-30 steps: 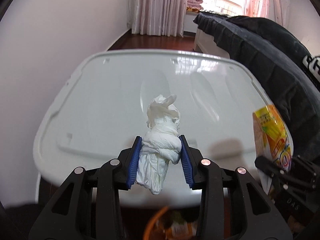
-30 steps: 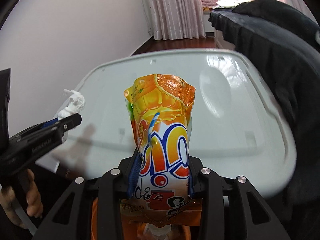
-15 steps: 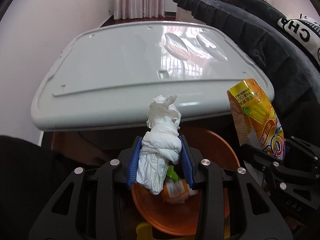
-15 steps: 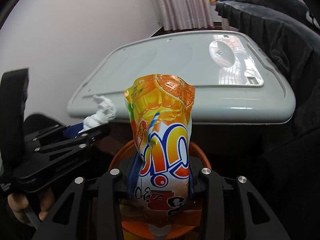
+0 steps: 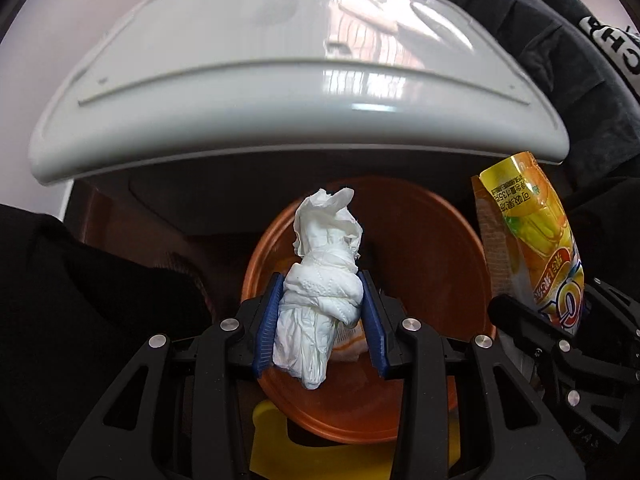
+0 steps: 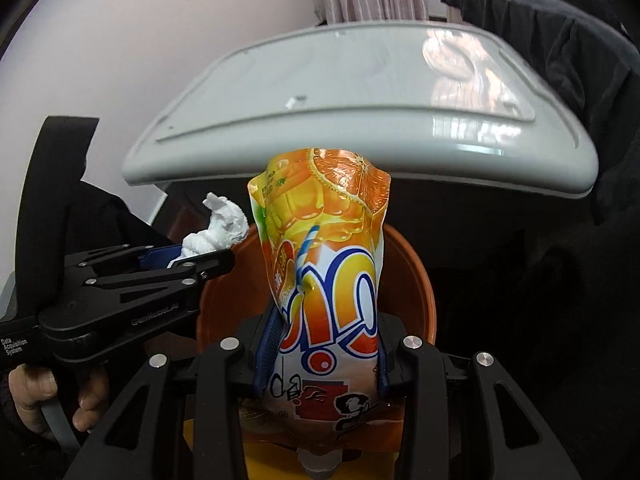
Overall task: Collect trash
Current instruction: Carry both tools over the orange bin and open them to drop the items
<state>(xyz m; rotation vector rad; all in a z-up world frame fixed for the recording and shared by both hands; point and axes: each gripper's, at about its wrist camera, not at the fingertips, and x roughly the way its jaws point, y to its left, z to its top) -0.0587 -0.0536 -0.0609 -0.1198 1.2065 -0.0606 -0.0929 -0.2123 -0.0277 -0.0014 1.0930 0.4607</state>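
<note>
My left gripper (image 5: 322, 320) is shut on a crumpled white tissue (image 5: 320, 292), its blue pads pressing both sides. It hangs over the mouth of an orange bin (image 5: 440, 240) below the table's near edge. In the right wrist view my right gripper (image 6: 326, 344) is shut on an orange drink pouch (image 6: 324, 240), held upright over the same orange bin (image 6: 416, 280). The left gripper (image 6: 188, 260) with the tissue (image 6: 218, 228) shows at the left there. The pouch (image 5: 532, 248) shows at the right in the left wrist view.
A white table (image 5: 240, 92) juts out above and beyond the bin. Dark clothing (image 5: 560, 60) lies at the right. Some wrappers lie in the bin. A yellow object (image 5: 272, 440) sits beside the bin's near side. A person's hand (image 6: 36, 400) holds the left gripper's handle.
Both grippers have tilted down and come back from over the table to above the orange bin. The tissue and the pouch stay gripped as before.
</note>
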